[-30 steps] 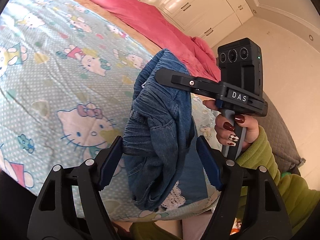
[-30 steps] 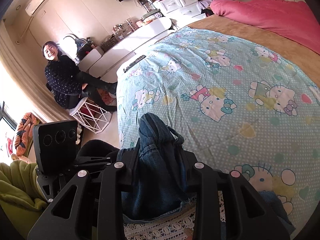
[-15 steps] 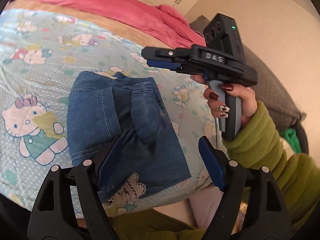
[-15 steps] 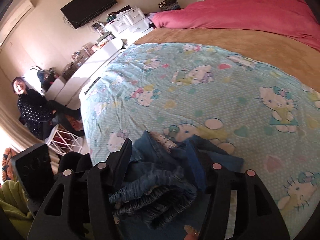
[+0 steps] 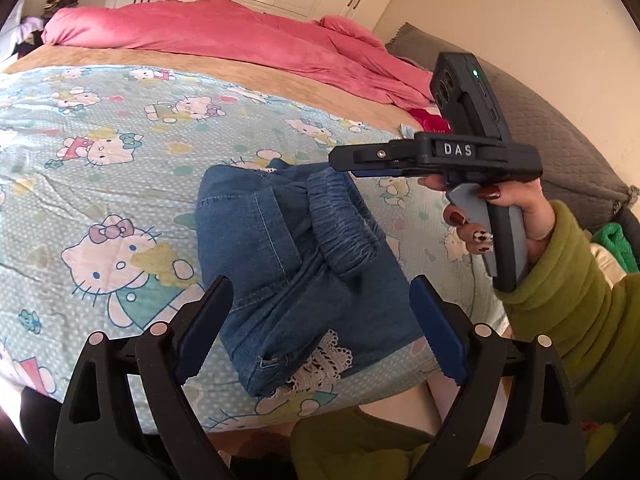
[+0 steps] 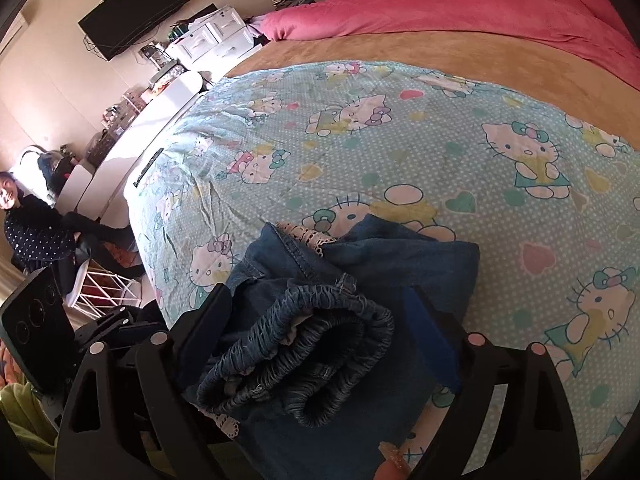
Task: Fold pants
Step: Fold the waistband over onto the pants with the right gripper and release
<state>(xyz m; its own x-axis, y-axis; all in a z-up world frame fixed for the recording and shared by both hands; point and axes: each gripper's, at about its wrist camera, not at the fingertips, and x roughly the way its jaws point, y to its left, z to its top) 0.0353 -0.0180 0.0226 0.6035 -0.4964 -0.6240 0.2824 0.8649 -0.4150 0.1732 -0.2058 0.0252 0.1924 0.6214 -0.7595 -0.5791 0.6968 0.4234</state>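
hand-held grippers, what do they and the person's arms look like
Each hand-held gripper is black plastic with blue finger pads and silver screws. The right hand-held gripper carries white "DAS" lettering, a grey handle, and a black camera block with three lenses and a green light. The right hand has dark red nails, one patterned, and wears a green fleece sleeve.

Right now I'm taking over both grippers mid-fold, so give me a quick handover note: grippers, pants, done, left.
Left gripper: jaws opening, nothing clamped; denim pants lie between them.
Right gripper: jaws opening over the bunched elastic waistband, not pinching it.
Pants: folded bundle near the edge of the Hello Kitty sheet, lace hem showing.
Done: pants folded and set down.
Left: flatten the waistband, square the bundle.
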